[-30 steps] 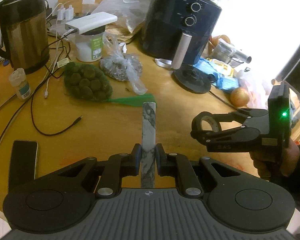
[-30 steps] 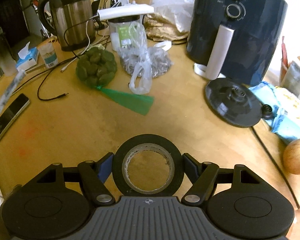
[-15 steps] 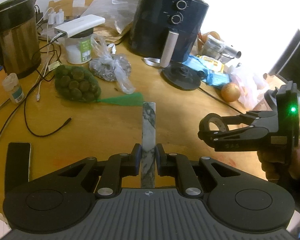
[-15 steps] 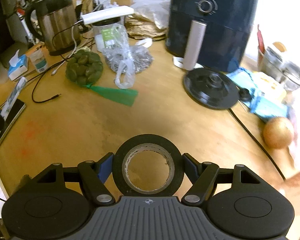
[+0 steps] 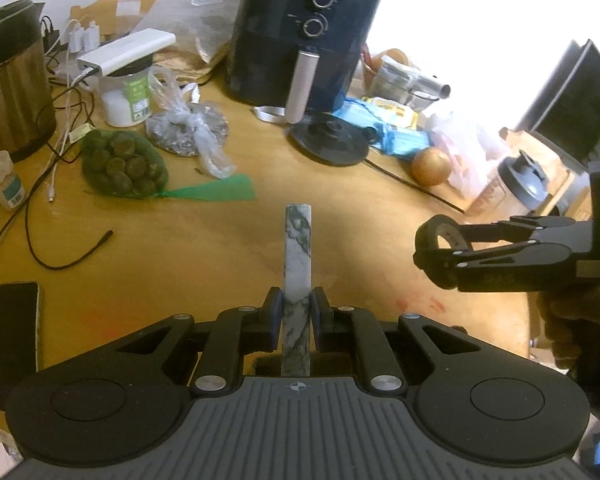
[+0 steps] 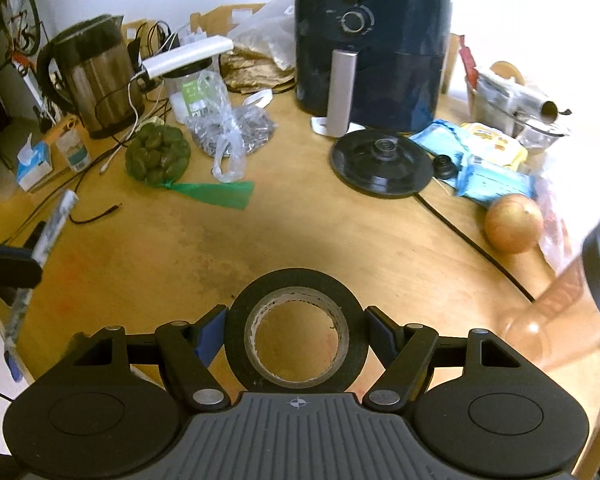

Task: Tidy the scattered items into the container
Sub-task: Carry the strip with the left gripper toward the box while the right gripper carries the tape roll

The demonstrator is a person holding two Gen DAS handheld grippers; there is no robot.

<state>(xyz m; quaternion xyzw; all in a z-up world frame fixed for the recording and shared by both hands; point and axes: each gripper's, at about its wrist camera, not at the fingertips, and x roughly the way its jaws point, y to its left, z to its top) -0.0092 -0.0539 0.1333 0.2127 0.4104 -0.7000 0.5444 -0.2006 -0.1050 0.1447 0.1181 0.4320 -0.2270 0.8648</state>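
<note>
My left gripper [image 5: 296, 304] is shut on a white-and-grey marbled bar [image 5: 298, 256] that sticks out forward above the wooden table [image 5: 160, 248]. My right gripper [image 6: 296, 328] is shut on a black tape roll [image 6: 296, 292], held flat above the table's near edge. In the left wrist view the right gripper [image 5: 440, 248] with the tape roll [image 5: 438, 236] is at the right. In the right wrist view the marbled bar [image 6: 54, 224] shows at the far left. No container for the items is in view.
On the table stand a dark air fryer [image 5: 304, 36], a kettle [image 5: 8, 84], a kettle base [image 5: 330, 144], a green net bag [image 5: 122, 164], a clear bag [image 5: 190, 128], an onion [image 5: 430, 166], a shaker bottle [image 5: 520, 184], a phone [image 5: 16, 332] and cables [image 5: 52, 240].
Both views have swung to the right: the kettle slid toward the left edge, and the onion and shaker bottle came into view. Both grippers kept their hold.
</note>
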